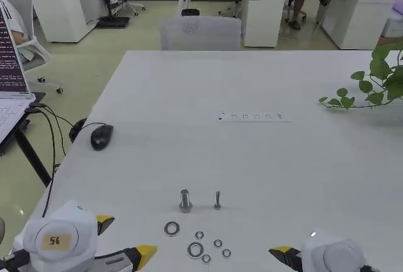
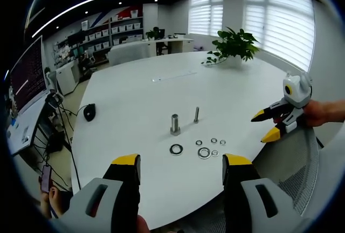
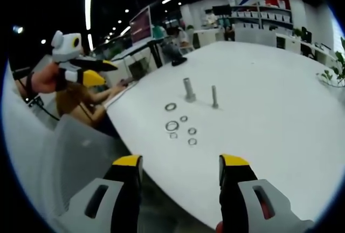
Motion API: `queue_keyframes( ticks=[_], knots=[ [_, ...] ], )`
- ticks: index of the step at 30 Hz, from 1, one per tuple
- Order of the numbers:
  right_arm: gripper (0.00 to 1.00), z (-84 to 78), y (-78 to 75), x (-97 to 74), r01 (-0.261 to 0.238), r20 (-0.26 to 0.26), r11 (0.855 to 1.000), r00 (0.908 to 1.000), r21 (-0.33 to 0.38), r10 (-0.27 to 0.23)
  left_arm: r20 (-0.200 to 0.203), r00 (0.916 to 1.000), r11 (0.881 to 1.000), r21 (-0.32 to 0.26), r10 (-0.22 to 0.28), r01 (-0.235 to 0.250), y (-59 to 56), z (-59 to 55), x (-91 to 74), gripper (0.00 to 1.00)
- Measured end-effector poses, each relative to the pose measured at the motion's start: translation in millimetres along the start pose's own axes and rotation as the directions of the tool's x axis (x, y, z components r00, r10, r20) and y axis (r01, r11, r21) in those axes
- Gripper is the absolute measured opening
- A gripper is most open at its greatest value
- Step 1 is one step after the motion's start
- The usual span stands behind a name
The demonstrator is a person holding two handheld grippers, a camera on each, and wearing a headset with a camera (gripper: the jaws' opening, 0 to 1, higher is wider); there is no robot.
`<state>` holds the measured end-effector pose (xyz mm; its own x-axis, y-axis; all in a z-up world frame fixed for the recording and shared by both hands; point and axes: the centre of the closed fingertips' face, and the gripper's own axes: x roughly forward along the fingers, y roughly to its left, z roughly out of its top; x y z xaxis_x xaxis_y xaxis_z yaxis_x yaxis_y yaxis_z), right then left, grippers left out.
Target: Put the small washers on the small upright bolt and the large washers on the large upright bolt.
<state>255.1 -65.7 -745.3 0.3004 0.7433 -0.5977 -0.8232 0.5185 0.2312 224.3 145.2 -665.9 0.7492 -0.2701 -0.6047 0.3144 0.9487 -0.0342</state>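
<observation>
On the white table (image 1: 264, 165) stand a large upright bolt (image 1: 184, 201) and a small upright bolt (image 1: 217, 200), both bare. In front of them lie two large washers (image 1: 172, 228) (image 1: 195, 250) and several small washers (image 1: 218, 243). My left gripper (image 1: 124, 239) hovers open at the near left edge, clear of the washers. At the near right edge my right gripper (image 1: 286, 256) is open too. In the left gripper view the open left gripper (image 2: 182, 165) faces the bolts (image 2: 174, 124) and washers (image 2: 204, 152). The right gripper (image 3: 180, 163) stands open and empty before the washers (image 3: 172, 125).
A black mouse (image 1: 101, 136) with its cable lies at the table's left. A flush power strip (image 1: 255, 117) sits mid-table, and a leafy plant (image 1: 374, 86) reaches in at the right. A grey chair (image 1: 200, 33) stands at the far edge, a laptop (image 1: 9, 89) to the left.
</observation>
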Motion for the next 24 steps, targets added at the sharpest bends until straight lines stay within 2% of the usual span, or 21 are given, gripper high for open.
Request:
queue_keyframes(
  ticks=[8, 15, 24],
  knots=[
    [0.59, 4.0, 0.1, 9.6, -0.003, -0.024, 1.0, 0.9997, -0.026, 0.002, 0.023, 0.9997, 1.0, -0.004, -0.01, 0.01, -0.8, 6.6, 1.6, 0.61],
    [0.55, 9.2, -0.9, 23.8, -0.03, -0.051, 0.998, 0.9983, -0.058, 0.027, 0.029, 0.9995, 1.0, -0.011, -0.011, 0.012, -0.1, 6.2, 1.0, 0.61],
    [0.46, 9.3, -10.1, 50.4, -0.084, -0.137, 0.988, 0.9884, -0.129, 0.066, 0.039, 0.9992, 0.999, -0.033, -0.003, 0.004, -2.7, 5.2, 1.6, 0.61]
  ],
)
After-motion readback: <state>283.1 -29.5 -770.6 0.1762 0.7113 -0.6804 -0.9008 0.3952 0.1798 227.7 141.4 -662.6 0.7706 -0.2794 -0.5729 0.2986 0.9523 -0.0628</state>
